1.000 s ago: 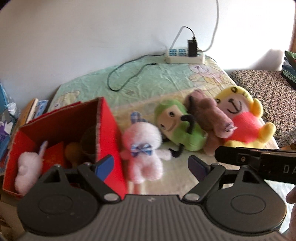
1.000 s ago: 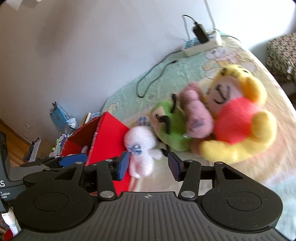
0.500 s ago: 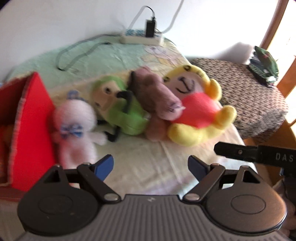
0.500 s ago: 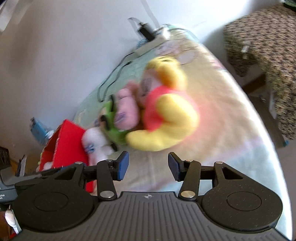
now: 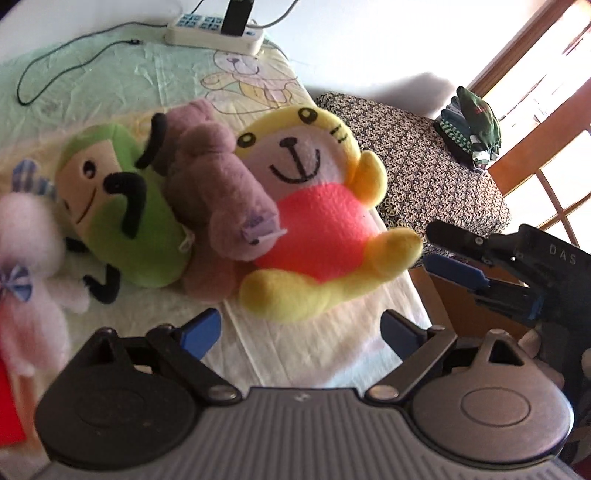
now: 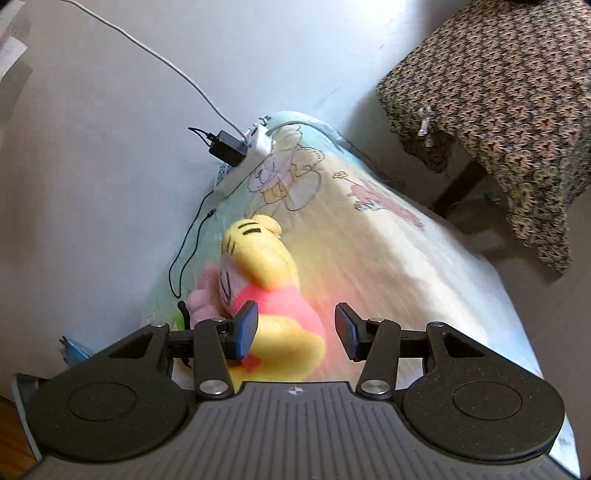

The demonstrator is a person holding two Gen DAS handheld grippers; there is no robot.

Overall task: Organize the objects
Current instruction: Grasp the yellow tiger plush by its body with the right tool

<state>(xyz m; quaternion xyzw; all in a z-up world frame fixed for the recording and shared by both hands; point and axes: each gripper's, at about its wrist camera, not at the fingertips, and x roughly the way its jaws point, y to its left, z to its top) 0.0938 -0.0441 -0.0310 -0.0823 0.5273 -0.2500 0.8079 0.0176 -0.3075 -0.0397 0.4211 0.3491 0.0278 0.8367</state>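
Left claw (image 5: 301, 326) just opened wider, nothing between its jaws, yellow bear (image 5: 317, 206) just ahead, right claw (image 6: 293, 332) open astride the bear's leg, untouched

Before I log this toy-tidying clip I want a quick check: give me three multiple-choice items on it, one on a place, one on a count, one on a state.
1. Where does the purple plush lie?
A. Between the green plush and the yellow bear, leaning on both
B. Alone by the power strip
C. On the patterned cloth

2. How many soft toys show in the left wrist view?
A. Two
B. Four
C. Six

3. How is the left gripper?
A. Shut on the yellow bear
B. Shut on nothing
C. Open, nothing between its pads

Answers:
1 A, it rests across the green one and against the bear's face.
2 B, the pink plush, green, purple and yellow.
3 C, its jaws have just been opening and only bedsheet shows between them.
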